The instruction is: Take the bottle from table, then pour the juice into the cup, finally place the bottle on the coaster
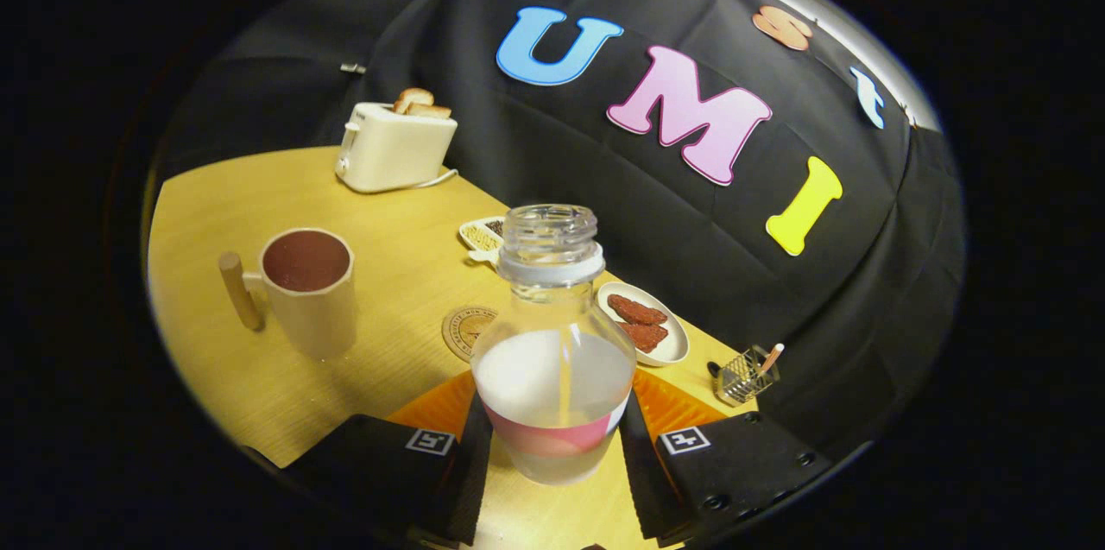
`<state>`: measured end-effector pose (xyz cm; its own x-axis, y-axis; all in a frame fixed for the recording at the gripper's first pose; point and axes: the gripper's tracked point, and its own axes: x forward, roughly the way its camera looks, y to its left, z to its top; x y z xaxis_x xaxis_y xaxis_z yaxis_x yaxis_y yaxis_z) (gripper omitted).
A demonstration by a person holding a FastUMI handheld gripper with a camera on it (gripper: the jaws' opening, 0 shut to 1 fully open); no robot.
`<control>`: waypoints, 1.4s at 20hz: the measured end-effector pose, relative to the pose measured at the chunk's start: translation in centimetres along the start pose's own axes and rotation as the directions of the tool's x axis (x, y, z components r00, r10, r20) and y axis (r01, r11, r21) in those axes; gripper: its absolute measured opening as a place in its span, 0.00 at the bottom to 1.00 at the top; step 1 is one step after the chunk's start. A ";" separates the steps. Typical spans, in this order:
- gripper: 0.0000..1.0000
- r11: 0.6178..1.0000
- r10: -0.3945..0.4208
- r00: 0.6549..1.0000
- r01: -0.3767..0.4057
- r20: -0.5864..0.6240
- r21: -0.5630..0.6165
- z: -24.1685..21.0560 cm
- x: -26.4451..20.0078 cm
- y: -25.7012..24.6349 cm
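Now we have the bottle [552, 343] between the jaws, which are clenched on its lower body from both sides, a pad pressing each flank by the pinkish label band. It is uncapped, its clear neck open at the top, and a pale cloudy juice fills roughly the lower half. It appears upright relative to the gripper [552, 446], while the bench [397, 274] tilts in our view, so we judge that the take is done and that we are carrying toward the pour. The cup [309, 291], with its wooden peg handle, stands to the left and beyond the fingers, well apart from the bottle; its inside looks dark reddish, and we cannot tell whether that is liquid or glaze. Next we must bring the mouth over the cup's rim and tip gently. The round coaster [466, 331] lies just behind the bottle, partly hidden; it carries a printed ring of writing too small to read, and the bottle's label shows no legible words. Farther out sit a dish of reddish slices [646, 324], a small divided dish [483, 234], a wire holder [744, 376] and a toaster [395, 148] with bread.
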<state>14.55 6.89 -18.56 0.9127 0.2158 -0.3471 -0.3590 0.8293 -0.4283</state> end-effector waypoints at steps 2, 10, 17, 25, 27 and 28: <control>0.71 0.998 -0.032 0.999 0.032 -0.007 -0.049 0.9 0.1 -0.6; 0.70 0.949 -0.072 0.997 0.076 0.025 -0.305 2.9 -0.1 0.1; 0.71 0.849 -0.046 0.995 0.084 0.085 -0.522 5.4 0.8 1.6; 0.70 0.749 -0.004 0.990 0.097 0.142 -0.656 7.8 2.6 3.0; 0.70 0.716 0.005 0.988 0.105 0.155 -0.690 8.2 2.9 3.4; 0.70 0.697 0.010 0.987 0.107 0.159 -0.709 8.2 3.0 3.8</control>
<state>17.55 14.87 -14.42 0.9286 0.3030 -0.2143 -0.2909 0.2359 -0.9272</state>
